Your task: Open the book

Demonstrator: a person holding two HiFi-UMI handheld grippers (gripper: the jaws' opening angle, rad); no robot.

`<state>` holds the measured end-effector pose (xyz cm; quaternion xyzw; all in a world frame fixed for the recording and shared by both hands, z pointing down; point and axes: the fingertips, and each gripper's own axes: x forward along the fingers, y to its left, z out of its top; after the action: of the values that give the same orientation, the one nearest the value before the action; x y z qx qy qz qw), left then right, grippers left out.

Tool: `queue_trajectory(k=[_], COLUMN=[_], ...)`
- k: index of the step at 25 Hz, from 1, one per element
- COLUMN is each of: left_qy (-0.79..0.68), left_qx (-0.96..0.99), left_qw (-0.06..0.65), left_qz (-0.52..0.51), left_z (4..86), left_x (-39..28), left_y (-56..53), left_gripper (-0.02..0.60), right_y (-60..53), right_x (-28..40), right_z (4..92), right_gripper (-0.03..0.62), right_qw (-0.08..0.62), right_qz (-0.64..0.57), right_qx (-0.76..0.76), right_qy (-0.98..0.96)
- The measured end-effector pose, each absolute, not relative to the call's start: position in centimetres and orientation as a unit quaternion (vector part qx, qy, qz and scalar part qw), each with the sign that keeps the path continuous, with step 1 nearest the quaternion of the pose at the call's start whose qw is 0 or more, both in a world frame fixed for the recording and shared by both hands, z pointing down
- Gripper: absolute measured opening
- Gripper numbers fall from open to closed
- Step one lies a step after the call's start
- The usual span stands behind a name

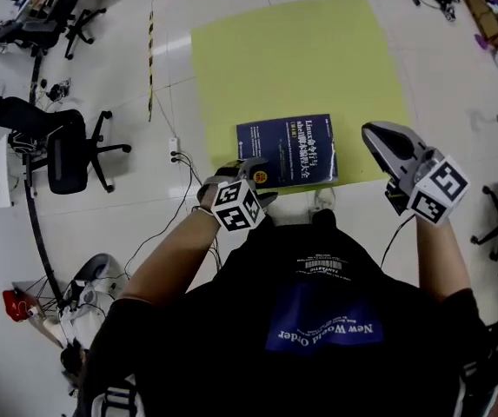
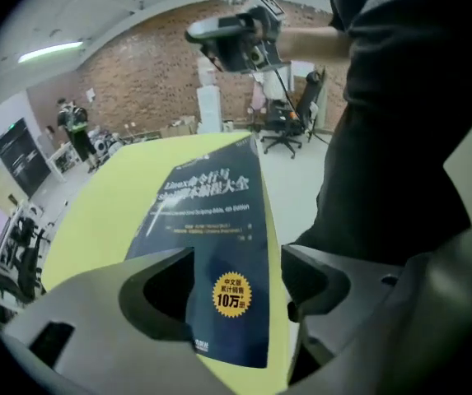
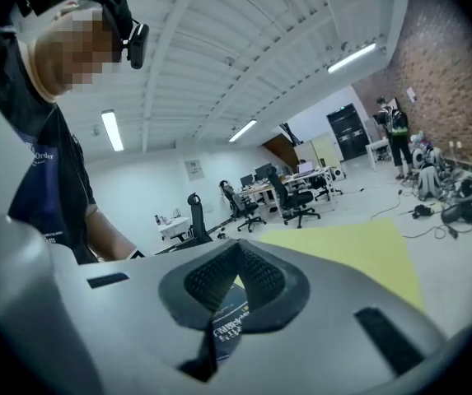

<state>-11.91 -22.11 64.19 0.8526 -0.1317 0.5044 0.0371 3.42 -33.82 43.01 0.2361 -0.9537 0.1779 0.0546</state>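
Observation:
A dark blue book (image 1: 288, 150) lies shut, cover up, at the near edge of a yellow-green mat (image 1: 292, 59) on the floor. My left gripper (image 1: 250, 179) points steeply down over the book's near left corner. In the left gripper view its jaws (image 2: 237, 262) stand wide open with the book (image 2: 215, 220) below and between them, no pad touching it. My right gripper (image 1: 372, 135) hangs in the air to the right of the book, well above the floor. In the right gripper view its jaws (image 3: 237, 249) meet at the tips with nothing in them, and a strip of the book (image 3: 227, 323) shows through the gap.
A black office chair (image 1: 66, 146) stands at the left, with cables and a power strip (image 1: 175, 150) between it and the mat. Black-and-yellow tape (image 1: 150, 50) runs along the mat's left side. The person's shoe (image 1: 322, 200) is just before the mat's near edge.

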Motion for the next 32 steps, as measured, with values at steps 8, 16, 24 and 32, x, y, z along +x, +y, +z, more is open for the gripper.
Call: queue_trajectory(k=[8, 16, 24, 32], left_qy=[-0.118, -0.116, -0.126, -0.097], left_qx=[0.813, 0.766, 0.707, 0.732], left_qw=[-0.057, -0.079, -0.059, 0.005], left_qz=[0.567, 0.628, 0.694, 0.674], left_z=[68.4, 69.0, 69.6, 68.5], left_x=[-11.5, -11.5, -11.6, -11.5], left_y=[-22.5, -22.6, -22.7, -21.6], left_gripper=[0.314, 0.314, 0.311, 0.202], right_y=[-33.0, -33.4, -32.9, -32.4], right_x=[1.2, 0.2, 2.2, 4.1], right_z=[47.1, 47.7, 46.9, 46.5], right_gripper=[-0.014, -0.014, -0.014, -0.014], right_qw=[0.079, 0.087, 0.078, 0.067], right_qz=[0.233, 0.244, 0.245, 0.245], right_qx=[0.268, 0.250, 0.257, 0.271], right_qy=[-0.932, -0.933, -0.932, -0.928])
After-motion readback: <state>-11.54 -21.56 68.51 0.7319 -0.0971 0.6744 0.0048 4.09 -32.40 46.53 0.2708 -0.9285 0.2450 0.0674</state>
